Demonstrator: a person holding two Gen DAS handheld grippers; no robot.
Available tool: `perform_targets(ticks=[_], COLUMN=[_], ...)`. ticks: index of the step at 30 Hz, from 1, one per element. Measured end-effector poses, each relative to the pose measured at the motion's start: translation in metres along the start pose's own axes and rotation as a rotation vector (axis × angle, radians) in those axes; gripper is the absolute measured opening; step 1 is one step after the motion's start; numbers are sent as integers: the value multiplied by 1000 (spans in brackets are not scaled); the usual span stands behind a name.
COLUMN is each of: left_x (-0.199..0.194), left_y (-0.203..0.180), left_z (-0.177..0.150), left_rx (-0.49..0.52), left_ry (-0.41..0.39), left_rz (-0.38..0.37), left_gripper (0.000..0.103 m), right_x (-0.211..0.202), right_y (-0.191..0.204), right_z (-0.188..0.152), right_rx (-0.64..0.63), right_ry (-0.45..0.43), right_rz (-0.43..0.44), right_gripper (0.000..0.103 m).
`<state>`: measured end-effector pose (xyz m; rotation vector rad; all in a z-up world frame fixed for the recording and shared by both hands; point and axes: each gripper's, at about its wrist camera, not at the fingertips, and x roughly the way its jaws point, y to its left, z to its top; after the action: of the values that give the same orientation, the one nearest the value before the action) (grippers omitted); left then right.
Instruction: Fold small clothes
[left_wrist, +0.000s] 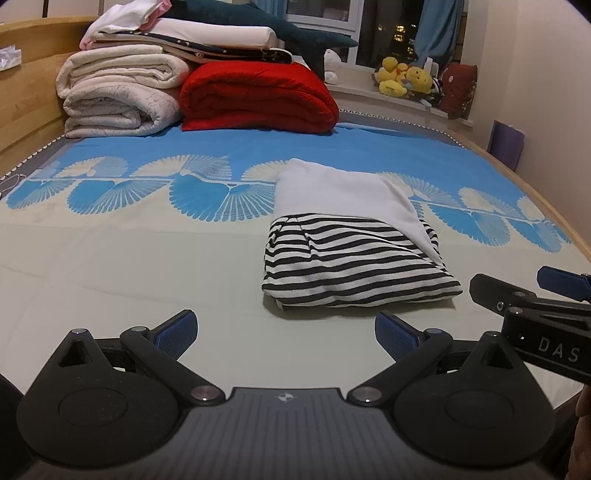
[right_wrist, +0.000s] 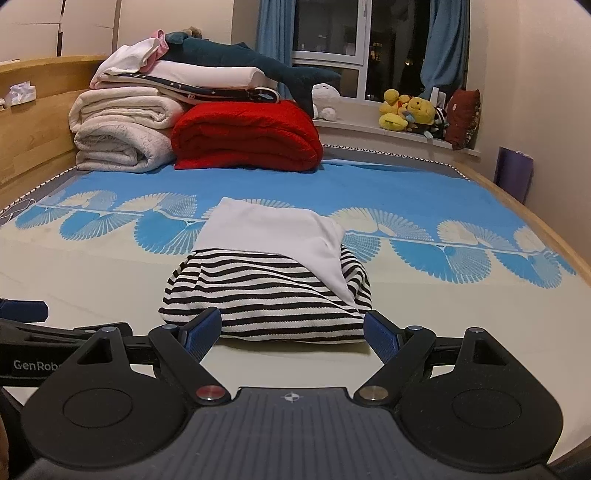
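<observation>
The bed fills both views, spread with a cream and blue sheet. At its head sit rolled white blankets, a red quilt and a plush shark; yellow toys line the window sill.

The garment lies mid-bed, already folded into a compact packet: black-and-white striped cloth below, a plain white panel laid over its far half. It looks light, soft and limp, likely a knit that will sag and slide open if lifted by one layer only. A sound hold would be at the near corners of the striped edge, pinching all layers together, or along the left and right sides to tuck or carry the packet whole.

The right gripper points down at a slant toward the garment's near edge, its fingers spread wide on either side of that edge, with nothing pinched between them. The left gripper sits just left of it, tilted down likewise over bare sheet, short of the packet's near left corner; its fingers also stand wide and empty.
</observation>
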<state>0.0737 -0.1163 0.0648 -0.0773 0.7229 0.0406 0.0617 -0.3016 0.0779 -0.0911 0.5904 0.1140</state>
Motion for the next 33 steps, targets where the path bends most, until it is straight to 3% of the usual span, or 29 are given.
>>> perform_targets(ticks=[33], left_x=[1], left_y=[-4], left_z=[0], left_rx=[-10], left_ry=[4], left_rz=[-6], left_gripper=[102], right_x=[0], right_y=[-1], right_z=[1], right_rx=[11], right_ry=[3], right_rz=[-2], right_gripper=[85])
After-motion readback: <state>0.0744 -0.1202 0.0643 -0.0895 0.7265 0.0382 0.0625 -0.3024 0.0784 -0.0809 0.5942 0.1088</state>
